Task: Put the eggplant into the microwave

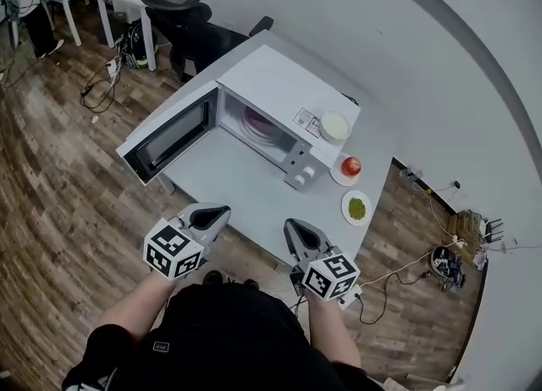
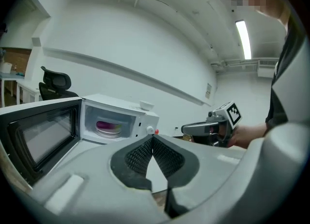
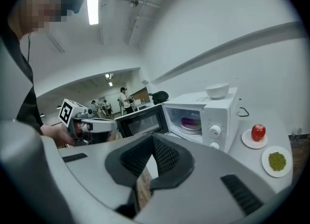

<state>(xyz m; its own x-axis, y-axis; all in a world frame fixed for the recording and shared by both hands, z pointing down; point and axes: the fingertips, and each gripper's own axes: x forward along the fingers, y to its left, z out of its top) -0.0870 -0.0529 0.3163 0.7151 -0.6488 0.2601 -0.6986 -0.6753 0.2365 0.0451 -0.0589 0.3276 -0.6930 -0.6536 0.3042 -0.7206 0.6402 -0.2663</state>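
- Over on the left, the microwave (image 1: 279,85) sits on the white table (image 1: 237,195) with its door (image 1: 169,140) swung wide open.
- Next along, the left gripper (image 1: 216,212) hangs by the near table edge, well back from the oven. Its tongs are pinched together with nothing in them.
- Inside the cavity there's a purple lump on a plate (image 2: 109,132). Pretty sure that's the eggplant (image 2: 106,124), so it looks like it's in there already. It's too small to make out a stem or the exact shape.
- Handling-wise, my guess is it's fairly light and firm with a bit of give, with glossy skin that slips. I'd clamp across the fat middle rather than the tapered stem end. I'd also go easy on the squeeze, since it bruises.
- Then the right gripper (image 1: 294,228), about level with the left one, is also clenched on nothing.
- Far right, a white bowl (image 1: 335,125) sits on top of the microwave. On the table beside it are a red apple (image 1: 351,166) on a saucer and a small dish of green stuff (image 1: 356,208), both clear of the door.
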